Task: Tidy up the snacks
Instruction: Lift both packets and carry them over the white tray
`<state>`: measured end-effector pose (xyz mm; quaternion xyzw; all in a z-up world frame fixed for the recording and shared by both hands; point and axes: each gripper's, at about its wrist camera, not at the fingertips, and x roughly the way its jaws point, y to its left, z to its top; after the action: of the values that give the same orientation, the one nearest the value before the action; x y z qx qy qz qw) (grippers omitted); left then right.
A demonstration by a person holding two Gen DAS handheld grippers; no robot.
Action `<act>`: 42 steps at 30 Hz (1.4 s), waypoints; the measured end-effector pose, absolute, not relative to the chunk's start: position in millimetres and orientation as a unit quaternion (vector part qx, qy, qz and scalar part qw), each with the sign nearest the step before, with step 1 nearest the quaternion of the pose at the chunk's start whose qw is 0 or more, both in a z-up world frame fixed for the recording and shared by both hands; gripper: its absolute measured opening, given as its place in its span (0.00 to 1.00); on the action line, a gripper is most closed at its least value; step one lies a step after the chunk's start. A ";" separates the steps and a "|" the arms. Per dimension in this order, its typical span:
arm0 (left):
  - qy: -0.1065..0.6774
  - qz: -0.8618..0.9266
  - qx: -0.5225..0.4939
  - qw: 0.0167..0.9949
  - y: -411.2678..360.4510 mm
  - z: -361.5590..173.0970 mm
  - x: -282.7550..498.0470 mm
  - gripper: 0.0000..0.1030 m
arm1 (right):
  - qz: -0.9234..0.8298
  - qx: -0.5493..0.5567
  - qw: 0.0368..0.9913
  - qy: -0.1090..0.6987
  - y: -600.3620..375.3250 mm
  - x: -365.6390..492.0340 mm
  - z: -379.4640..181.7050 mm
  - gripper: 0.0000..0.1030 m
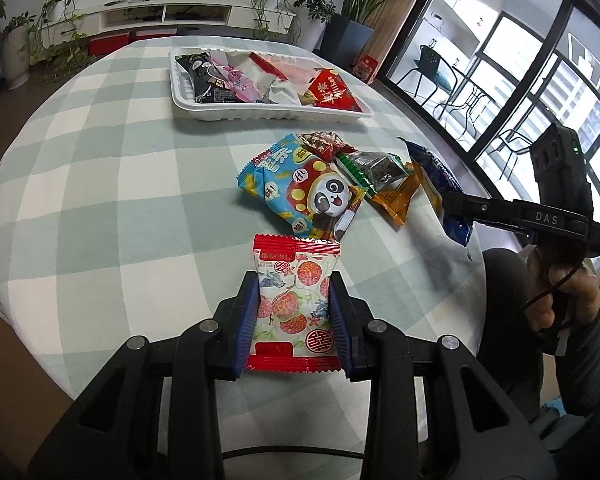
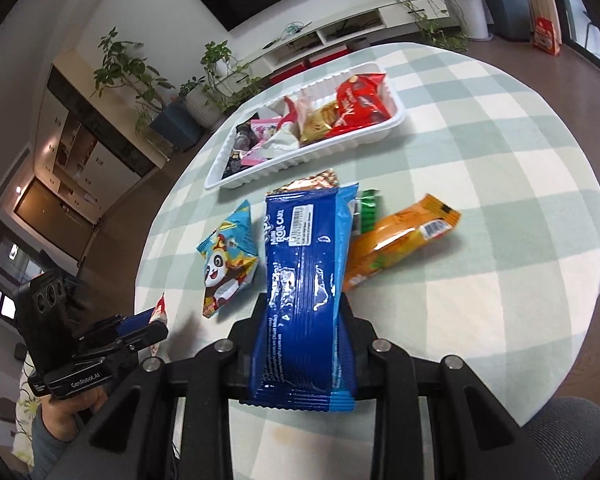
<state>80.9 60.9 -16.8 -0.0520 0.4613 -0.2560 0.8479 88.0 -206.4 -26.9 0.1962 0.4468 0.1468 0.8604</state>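
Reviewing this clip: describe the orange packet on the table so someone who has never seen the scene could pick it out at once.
Start at the white tray of snacks on the checked tablecloth. Nearer than the tray lies a loose cluster of packets; the orange packet is the long one at its right edge, beside a green-edged packet. It alone is orange, with a white barcode label near one end.

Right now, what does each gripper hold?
Left gripper: closed on the lychee snack packet.
Right gripper: closed on the blue roll cake packet.

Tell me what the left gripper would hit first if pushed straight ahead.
Likely the panda snack bag, directly beyond the lychee-print packet clamped in the left gripper; depth is uncertain.
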 end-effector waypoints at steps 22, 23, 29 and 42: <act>0.386 -0.243 -0.067 0.887 80.3 87.7 233.3 0.30 | 0.114 0.180 0.906 0.365 -269.8 188.7 63.7 0.32; 0.385 -0.244 -0.063 0.888 74.6 92.5 247.1 0.30 | 0.124 0.176 0.906 0.365 -264.1 202.2 67.8 0.32; 0.395 -0.253 -0.062 0.881 37.7 92.1 320.4 0.30 | 0.148 0.133 0.897 0.395 -222.9 283.1 58.6 0.32; 0.454 -0.223 -0.071 0.860 5.8 1.7 399.3 0.30 | 0.137 0.092 0.873 0.458 -185.6 353.6 -10.0 0.32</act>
<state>399.3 5.8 1.7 -0.0714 0.4545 -0.2226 0.8595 353.6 -185.6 -10.0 0.0924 0.4584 0.1372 0.8732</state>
